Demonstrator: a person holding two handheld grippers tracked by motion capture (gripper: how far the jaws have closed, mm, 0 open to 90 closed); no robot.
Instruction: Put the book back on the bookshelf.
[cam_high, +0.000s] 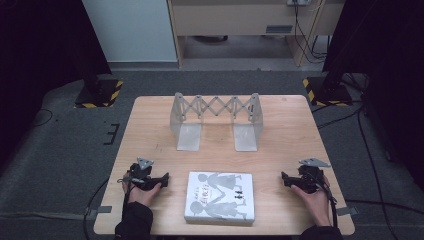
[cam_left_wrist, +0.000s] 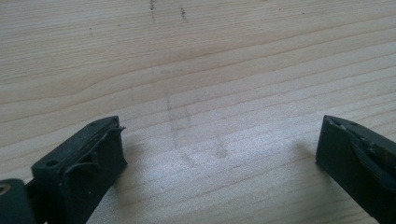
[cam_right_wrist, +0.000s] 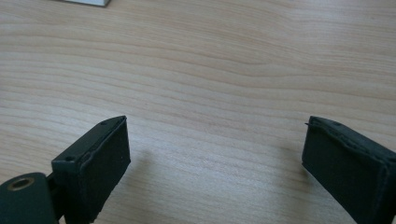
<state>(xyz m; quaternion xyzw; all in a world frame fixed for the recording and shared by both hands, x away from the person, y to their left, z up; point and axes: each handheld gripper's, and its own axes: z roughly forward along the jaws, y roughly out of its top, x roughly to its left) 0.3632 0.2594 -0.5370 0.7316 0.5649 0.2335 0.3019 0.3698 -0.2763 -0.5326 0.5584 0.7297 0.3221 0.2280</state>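
A white book with grey figures on its cover lies flat near the front edge of the wooden table. Behind it stands a grey metal bookstand with a scissor-lattice back and two flat feet. My left gripper rests on the table just left of the book, held by a hand, pointing toward it. My right gripper rests to the book's right, also pointing at it. In each gripper view the jaws stand wide apart over bare wood; left gripper, right gripper.
Grey carpet surrounds the table. Two black stands with yellow-striped bases sit at the far corners. Cables run across the floor on the right. A corner of the book shows at the top of the right gripper view.
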